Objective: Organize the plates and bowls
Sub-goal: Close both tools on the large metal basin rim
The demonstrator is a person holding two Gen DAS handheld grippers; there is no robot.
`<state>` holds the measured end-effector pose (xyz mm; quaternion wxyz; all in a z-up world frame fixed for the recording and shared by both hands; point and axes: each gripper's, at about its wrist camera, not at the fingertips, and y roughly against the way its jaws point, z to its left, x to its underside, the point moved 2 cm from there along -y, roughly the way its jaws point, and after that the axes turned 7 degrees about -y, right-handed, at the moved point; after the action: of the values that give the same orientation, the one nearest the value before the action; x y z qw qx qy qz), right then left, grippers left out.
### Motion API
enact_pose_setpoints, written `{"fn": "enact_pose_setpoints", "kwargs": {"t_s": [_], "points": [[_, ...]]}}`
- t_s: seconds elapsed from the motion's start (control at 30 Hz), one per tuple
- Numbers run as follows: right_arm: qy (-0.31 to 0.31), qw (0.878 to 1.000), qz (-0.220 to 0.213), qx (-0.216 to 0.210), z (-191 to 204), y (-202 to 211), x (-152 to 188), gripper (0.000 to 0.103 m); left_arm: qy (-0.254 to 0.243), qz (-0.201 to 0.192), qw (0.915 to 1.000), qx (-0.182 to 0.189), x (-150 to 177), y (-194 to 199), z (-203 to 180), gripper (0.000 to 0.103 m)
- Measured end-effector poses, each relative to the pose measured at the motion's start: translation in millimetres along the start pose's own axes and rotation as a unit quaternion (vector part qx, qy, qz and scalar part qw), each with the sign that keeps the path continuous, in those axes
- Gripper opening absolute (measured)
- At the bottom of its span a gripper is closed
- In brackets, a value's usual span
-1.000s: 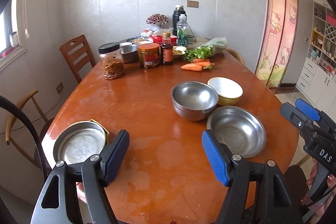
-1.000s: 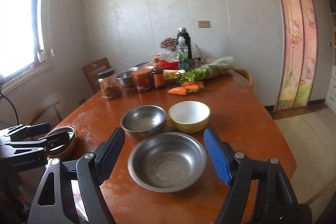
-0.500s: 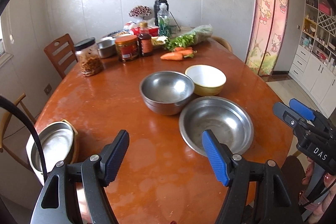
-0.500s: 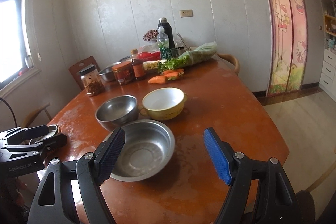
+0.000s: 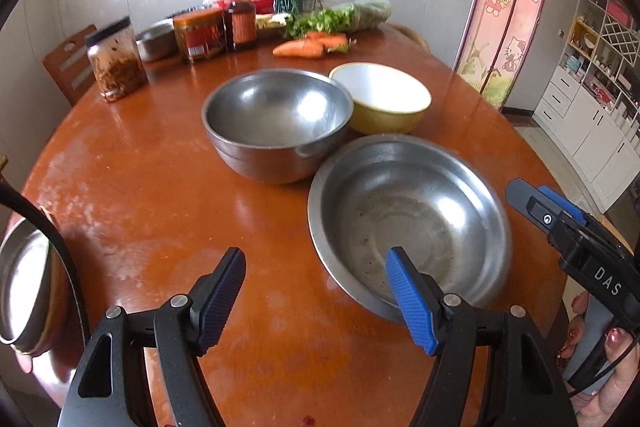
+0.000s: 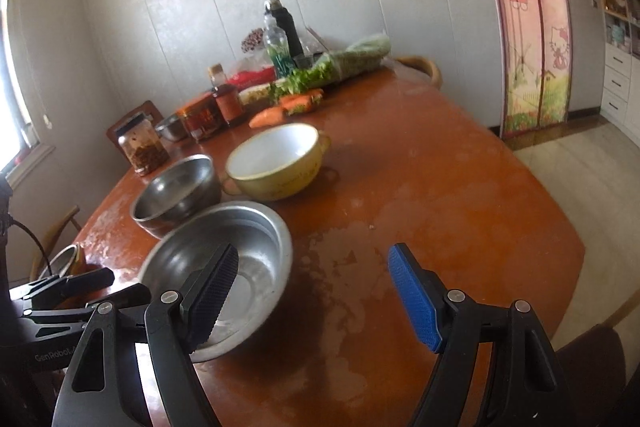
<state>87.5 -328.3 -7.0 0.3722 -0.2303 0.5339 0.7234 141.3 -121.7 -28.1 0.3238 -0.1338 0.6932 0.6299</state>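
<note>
A wide shallow steel bowl (image 5: 408, 219) (image 6: 244, 231) sits near the table's front edge. Behind it stand a deeper steel bowl (image 5: 276, 119) (image 6: 176, 187) and a yellow bowl with a white inside (image 5: 380, 95) (image 6: 276, 159). A steel dish (image 5: 24, 287) (image 6: 66, 259) rests at the table's left edge. My left gripper (image 5: 316, 291) is open, its blue right finger over the shallow bowl's near-left rim. My right gripper (image 6: 312, 291) is open too, its left finger in front of that bowl's right side. Neither holds anything.
Jars (image 5: 116, 63), sauce bottles (image 5: 240, 19), carrots (image 5: 304, 47) and bagged greens (image 5: 352, 15) crowd the far end of the brown table (image 5: 160, 187). A wooden chair (image 5: 68, 63) stands at the left. White cabinets (image 5: 592, 131) line the right wall.
Both grippers have come down and nearer to the shallow steel bowl. The left one swung right, away from the steel dish. The right one shifted right, so the bowl now sits by its left finger.
</note>
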Motion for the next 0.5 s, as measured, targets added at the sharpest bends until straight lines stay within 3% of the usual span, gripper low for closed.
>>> {"fn": "enact_pose_setpoints", "kwargs": {"t_s": [0.17, 0.3, 0.4, 0.5], "points": [[0.002, 1.0, 0.014, -0.001, 1, -20, 2, 0.076, 0.01, 0.01, 0.9998, 0.011, -3, -17, 5, 0.072], [0.018, 0.999, 0.031, -0.011, 11, -34, 2, 0.053, 0.007, 0.019, 0.9997, -0.011, -6, -26, 5, 0.072], [0.029, 0.999, 0.035, -0.003, 17, -43, 4, 0.044, 0.003, 0.022, 0.9997, -0.006, -6, -30, 5, 0.072], [0.035, 0.998, 0.044, -0.008, 21, -49, 7, 0.026, 0.006, 0.024, 0.9996, 0.013, -5, -34, 6, 0.071]]}}
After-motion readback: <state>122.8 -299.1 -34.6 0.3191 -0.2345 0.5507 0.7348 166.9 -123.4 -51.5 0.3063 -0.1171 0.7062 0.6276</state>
